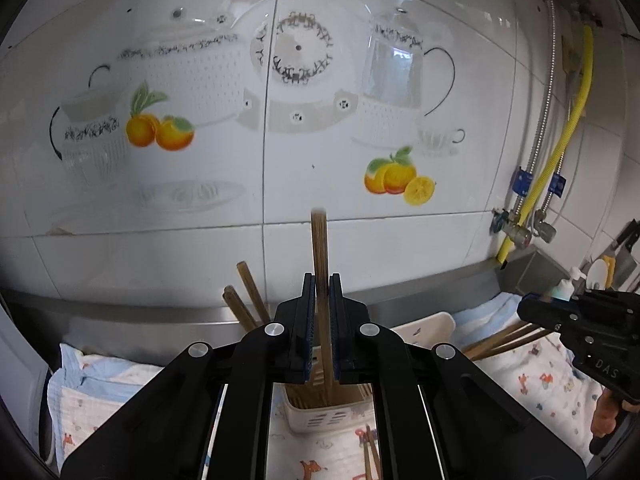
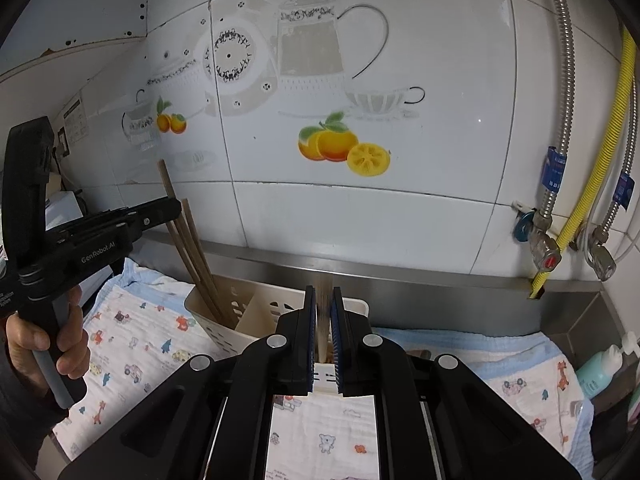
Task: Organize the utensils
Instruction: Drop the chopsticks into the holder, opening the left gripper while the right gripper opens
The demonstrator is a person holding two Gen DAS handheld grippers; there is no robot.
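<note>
Chopstick point(image 1: 320, 264) upright btwn left tongs point(image 1: 323, 328), over cream holder point(image 1: 320, 416)

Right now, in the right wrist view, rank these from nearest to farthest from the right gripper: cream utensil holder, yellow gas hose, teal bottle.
1. Cream utensil holder: directly under the right gripper, just ahead of its fingers.
2. Teal bottle: low at the right edge.
3. Yellow gas hose: on the back wall, far right.

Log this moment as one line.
left tool: shut on chopstick | right tool: shut on chopstick | both over utensil holder
</note>
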